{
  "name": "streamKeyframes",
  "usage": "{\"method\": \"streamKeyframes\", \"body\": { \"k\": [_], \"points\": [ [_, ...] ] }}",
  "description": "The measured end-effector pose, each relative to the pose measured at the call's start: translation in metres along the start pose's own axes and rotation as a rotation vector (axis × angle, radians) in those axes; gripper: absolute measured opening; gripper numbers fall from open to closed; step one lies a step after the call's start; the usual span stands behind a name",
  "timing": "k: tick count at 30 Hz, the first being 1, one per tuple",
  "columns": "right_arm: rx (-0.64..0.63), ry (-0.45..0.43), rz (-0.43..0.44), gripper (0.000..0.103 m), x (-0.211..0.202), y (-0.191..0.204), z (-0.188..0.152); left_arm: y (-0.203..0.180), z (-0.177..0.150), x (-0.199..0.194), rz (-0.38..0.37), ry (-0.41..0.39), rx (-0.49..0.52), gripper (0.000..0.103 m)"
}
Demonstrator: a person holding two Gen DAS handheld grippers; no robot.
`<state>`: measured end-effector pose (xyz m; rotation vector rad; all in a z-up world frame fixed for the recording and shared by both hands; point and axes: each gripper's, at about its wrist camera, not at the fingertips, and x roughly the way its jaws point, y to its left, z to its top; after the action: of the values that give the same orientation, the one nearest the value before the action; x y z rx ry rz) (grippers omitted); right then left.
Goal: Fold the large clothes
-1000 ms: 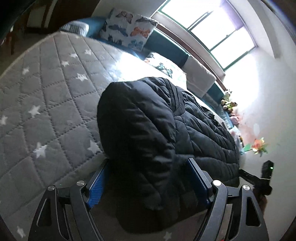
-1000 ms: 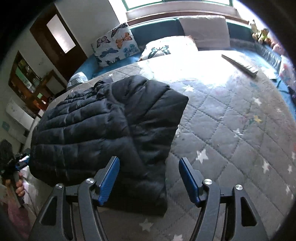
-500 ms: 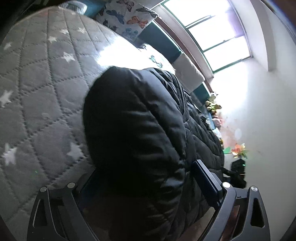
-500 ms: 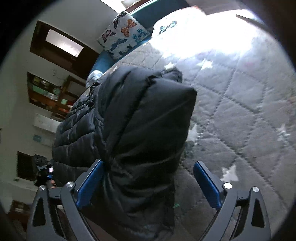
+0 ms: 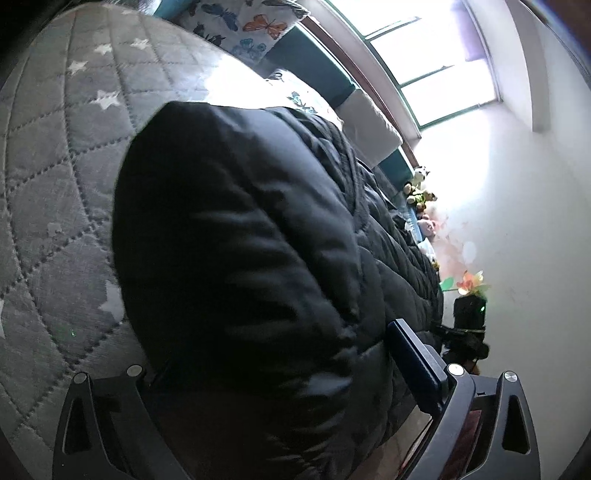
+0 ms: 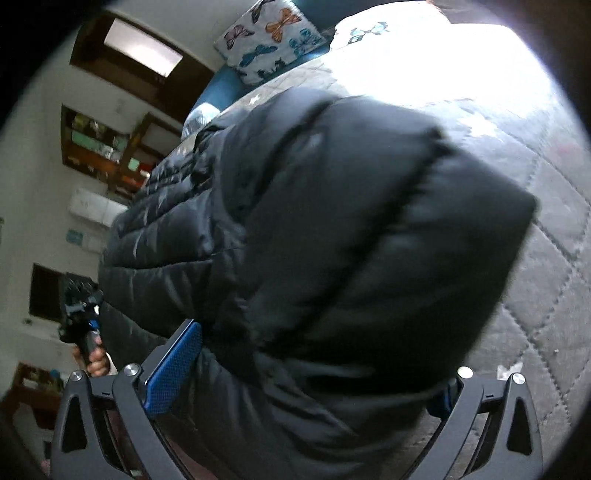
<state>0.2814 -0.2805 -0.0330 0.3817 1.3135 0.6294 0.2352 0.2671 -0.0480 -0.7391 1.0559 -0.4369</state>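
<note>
A black puffer jacket [image 5: 240, 240] [image 6: 332, 221] lies folded on the grey star-quilted bed [image 5: 55, 184] [image 6: 546, 295]. My left gripper [image 5: 273, 343] is open wide at one bulging end of the jacket, which fills the gap between its jaws and hides the left finger. The blue pad of its right finger [image 5: 413, 365] lies beside the fabric. My right gripper [image 6: 317, 354] is open just as wide at the jacket's other end. Its left blue pad [image 6: 173, 369] shows against the fabric, and its right finger is mostly covered. A hand [image 6: 96, 362] holds the other gripper at far left.
Butterfly pillows [image 5: 255, 22] [image 6: 273, 40] and a teal backrest line the far side under a bright window [image 5: 424, 55]. Stuffed toys [image 5: 419, 188] and a paper flower [image 5: 471, 282] sit by the white wall. A wooden shelf [image 6: 99, 147] stands beyond the bed.
Both grippers have come down and in toward the jacket, and their jaws have spread wider. The jacket's ends now fill the gaps and loom much larger in both views.
</note>
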Motion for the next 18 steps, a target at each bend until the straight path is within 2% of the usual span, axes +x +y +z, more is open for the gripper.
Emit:
{"method": "streamKeyframes", "body": {
  "k": [4,10,14,16,17,18],
  "points": [
    [-0.037,0.007,0.021,0.103,-0.006,0.005,0.0,-0.005,0.001,0.002,0.006,0.008,0.02,0.097],
    [-0.019,0.042,0.047,0.103,-0.002,-0.01,0.005,0.001,0.009,0.012,0.001,0.041,0.011,0.099],
    [-0.031,0.017,0.079,0.103,-0.001,-0.012,0.006,0.012,0.012,0.022,-0.065,0.036,-0.045,0.099],
    [-0.034,0.002,0.073,0.103,-0.003,-0.011,0.003,0.001,0.009,0.023,-0.048,0.022,-0.026,0.096],
    [-0.039,-0.005,0.064,0.101,-0.005,-0.008,0.0,-0.008,0.006,0.022,-0.034,0.013,0.001,0.095],
    [-0.04,-0.017,0.056,0.093,-0.009,-0.005,-0.002,-0.019,0.003,0.022,-0.012,0.007,0.047,0.095]
  ]
}}
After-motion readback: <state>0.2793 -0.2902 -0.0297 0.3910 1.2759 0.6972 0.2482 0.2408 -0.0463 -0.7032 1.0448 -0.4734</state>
